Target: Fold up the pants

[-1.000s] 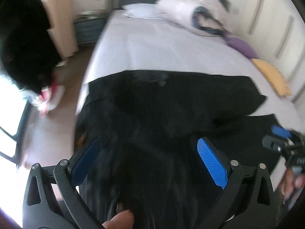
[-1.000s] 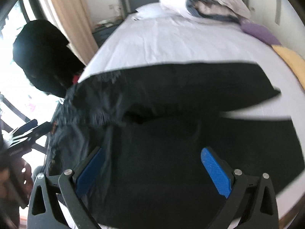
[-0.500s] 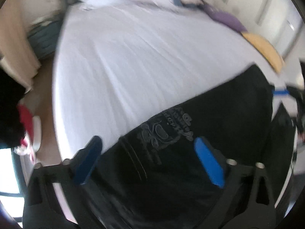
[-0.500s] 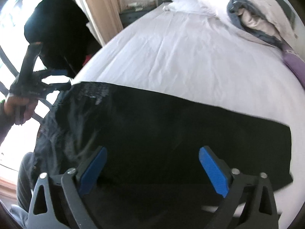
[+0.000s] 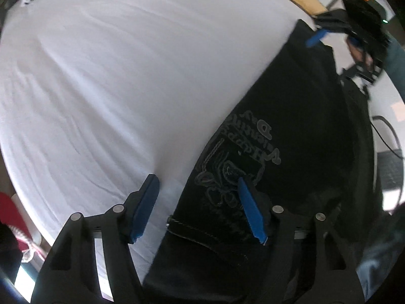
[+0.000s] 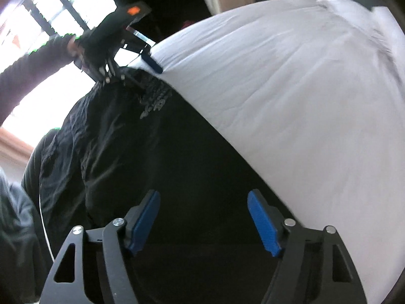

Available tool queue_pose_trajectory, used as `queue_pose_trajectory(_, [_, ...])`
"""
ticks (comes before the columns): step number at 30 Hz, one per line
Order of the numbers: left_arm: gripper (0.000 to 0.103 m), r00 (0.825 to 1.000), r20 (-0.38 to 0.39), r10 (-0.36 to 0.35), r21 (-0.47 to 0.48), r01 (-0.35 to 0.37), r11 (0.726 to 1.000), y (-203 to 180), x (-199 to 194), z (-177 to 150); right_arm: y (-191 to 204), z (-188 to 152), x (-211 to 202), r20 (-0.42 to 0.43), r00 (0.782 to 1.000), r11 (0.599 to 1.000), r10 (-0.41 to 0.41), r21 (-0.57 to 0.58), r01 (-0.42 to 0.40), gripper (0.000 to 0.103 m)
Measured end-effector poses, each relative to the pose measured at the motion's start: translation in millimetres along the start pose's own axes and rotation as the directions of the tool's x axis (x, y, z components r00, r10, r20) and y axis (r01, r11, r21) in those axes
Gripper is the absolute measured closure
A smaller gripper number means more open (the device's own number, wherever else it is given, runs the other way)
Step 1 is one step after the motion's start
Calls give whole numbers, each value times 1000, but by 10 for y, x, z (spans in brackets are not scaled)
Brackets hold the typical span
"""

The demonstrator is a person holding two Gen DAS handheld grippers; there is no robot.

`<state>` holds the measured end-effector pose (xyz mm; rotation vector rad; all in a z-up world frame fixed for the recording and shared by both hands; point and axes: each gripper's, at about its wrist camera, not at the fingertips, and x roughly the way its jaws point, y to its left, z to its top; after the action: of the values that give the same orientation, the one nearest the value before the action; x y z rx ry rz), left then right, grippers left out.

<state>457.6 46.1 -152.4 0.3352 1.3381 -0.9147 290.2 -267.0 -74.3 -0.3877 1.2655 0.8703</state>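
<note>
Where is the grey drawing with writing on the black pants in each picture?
Left wrist view: the grey printed drawing sits low and right of centre, on the black pants, just above the left gripper.
Right wrist view: it is upper left, small, below the left gripper.
Shared landmark: the white bed sheet along the pants' edge.

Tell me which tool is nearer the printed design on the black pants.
Left. The left tool, jaws closing, straddles the pants' edge right at the printed design. The right tool, also closing, hangs over plain black cloth further along.
</note>
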Motion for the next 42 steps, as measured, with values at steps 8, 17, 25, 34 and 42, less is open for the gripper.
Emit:
queue_pose_trajectory(8, [74, 995, -83, -62, 41, 65, 997, 130, -36, -32, -218, 242, 311, -57, 997, 995, 43, -83, -48, 34])
queue_pose_trajectory(17, [95, 997, -80, -16, 151, 28, 988, -191, -178, -68, -419, 405, 584, -153, 988, 993, 32, -110, -49, 45])
queue_pose_trajectory(25, [95, 1000, 13, 15, 173, -17, 985, -325, -375, -298, -552, 571, 722, -245, 968, 990, 47, -114, -77, 56])
queue_pose_trajectory(34, [95, 998, 49, 48, 210, -57, 976, -511, -490, -377, -517, 638, 726, -327, 945, 986, 19, -151, -72, 95])
queue_pose_trajectory(42, [95, 993, 63, 103, 204, -114, 972, -762, -423, -394, -351, 758, 699, -342, 933, 969, -111, -246, 25, 99])
